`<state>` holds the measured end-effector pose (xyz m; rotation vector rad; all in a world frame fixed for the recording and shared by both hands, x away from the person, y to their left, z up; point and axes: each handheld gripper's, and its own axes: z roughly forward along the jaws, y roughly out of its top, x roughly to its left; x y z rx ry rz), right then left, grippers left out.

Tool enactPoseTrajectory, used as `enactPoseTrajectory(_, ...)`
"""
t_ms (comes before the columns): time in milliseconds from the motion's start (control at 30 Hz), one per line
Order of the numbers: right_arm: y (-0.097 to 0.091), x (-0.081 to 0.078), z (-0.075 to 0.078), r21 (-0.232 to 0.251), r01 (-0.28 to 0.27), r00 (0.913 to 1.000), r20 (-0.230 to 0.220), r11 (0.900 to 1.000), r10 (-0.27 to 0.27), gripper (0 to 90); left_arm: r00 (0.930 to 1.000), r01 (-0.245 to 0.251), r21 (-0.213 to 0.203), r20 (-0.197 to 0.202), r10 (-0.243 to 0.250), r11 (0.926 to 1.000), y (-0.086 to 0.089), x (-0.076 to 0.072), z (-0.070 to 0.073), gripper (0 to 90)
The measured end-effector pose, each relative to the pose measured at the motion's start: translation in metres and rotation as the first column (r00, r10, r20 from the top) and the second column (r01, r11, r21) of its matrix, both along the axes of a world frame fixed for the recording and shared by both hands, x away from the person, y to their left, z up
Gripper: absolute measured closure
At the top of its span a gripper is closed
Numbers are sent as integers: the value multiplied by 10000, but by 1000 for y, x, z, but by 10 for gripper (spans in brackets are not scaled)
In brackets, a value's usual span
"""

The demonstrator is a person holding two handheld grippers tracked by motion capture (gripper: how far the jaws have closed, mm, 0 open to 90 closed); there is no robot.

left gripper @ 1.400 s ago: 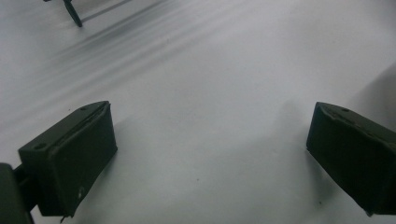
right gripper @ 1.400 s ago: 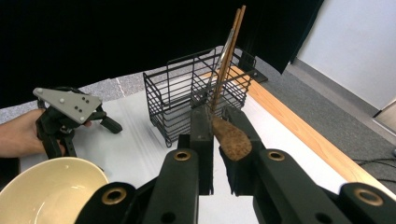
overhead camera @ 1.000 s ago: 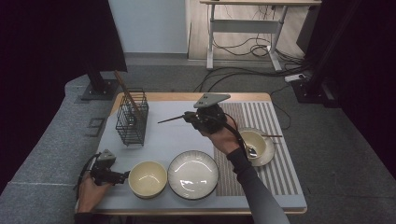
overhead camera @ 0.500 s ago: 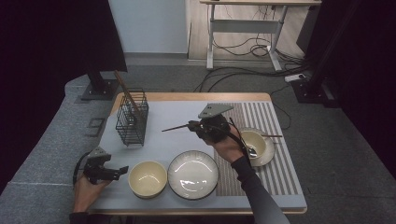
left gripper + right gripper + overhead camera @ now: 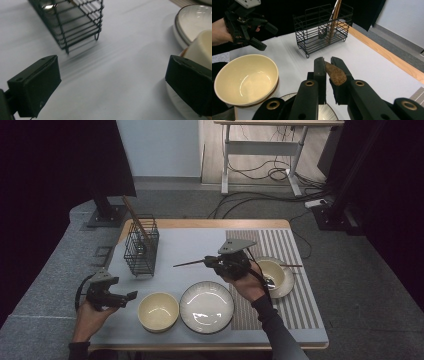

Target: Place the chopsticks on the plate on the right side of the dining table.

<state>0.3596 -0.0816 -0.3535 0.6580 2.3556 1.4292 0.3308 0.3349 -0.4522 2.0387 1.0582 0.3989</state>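
The right tool [image 5: 212,263] is clenched on a slim wooden utensil [image 5: 189,263], which it holds above the middle of the desk [image 5: 200,237], just beyond the far rim of the white plate [image 5: 206,306]. In the high view the utensil's long axis runs nearly level, its free end pointing toward the desk's left edge and the black wire rack [image 5: 141,245], the other end lost in the tool. The right gripper view shows what the high view cannot: the flat brown end of the utensil [image 5: 335,73] pinched between the two jaws, tilted across the narrow gap.

The left tool [image 5: 131,295] is released, its jaws wide apart with nothing between them, over the near left corner of the desk, just beside the cream bowl [image 5: 158,310]. The left gripper view puts the cream bowl [image 5: 200,48] against the right-hand jaw and the rack's foot [image 5: 75,22] farther off.

The rack stands toward the far left corner with a wooden stick [image 5: 134,216] leaning out of it. Another bowl [image 5: 274,274] sits on the striped mat [image 5: 295,270] at the right edge, behind the right hand [image 5: 245,282].
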Motion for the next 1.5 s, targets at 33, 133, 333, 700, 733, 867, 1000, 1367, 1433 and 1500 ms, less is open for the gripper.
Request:
enactPoseTrajectory(33, 0, -1, 0, 7, -9, 10000, -10, 10000, 9, 824, 9999, 76, 13, 86, -76, 10000, -3, 0, 3, 17)
enactPoseTrajectory(133, -1, -3, 0, 110, -56, 10000, -23, 9999, 56, 824, 9992, 348, 18, 215, -348, 9994, -12, 1, 13, 45)
enactPoseTrajectory(333, -2, -8, 2, 236, -210, 9998, -8, 9995, 211, 824, 9943, 869, 7, 622, -868, 9962, -33, 4, 31, 141)
enactPoseTrajectory(700, 4, -16, 9, 307, -534, 9986, 78, 9981, 532, 824, 9833, 1704, 75, 637, -1705, 9854, -71, 15, 36, 204)
enactPoseTrajectory(733, 4, -16, 9, 307, -534, 9986, 78, 9981, 532, 824, 9833, 1704, 75, 637, -1705, 9854, -71, 15, 36, 220)
enactPoseTrajectory(867, 9, -20, 12, 351, -754, 9971, 59, 9965, 752, 824, 9810, 1825, 125, 653, -1829, 9831, -80, 18, 32, 266)
enactPoseTrajectory(1000, 13, -22, 12, 344, -872, 9962, 60, 9956, 871, 824, 9802, 1854, 328, 652, -1872, 9821, -84, 20, 29, 285)
enactPoseTrajectory(1367, 30, -27, 11, 221, -1356, 9908, -12, 9905, 1356, 824, 9720, 2132, 544, 892, -2174, 9755, -94, 21, 28, 436)
enactPoseTrajectory(1433, 34, -27, 11, 172, -1408, 9900, 5, 9899, 1408, 824, 9696, 2224, 650, 899, -2277, 9728, -95, 21, 28, 458)
enactPoseTrajectory(1500, 36, -28, 11, 185, -1497, 9887, -7, 9886, 1498, 824, 9676, 2283, 751, 930, -2348, 9707, -96, 20, 28, 489)
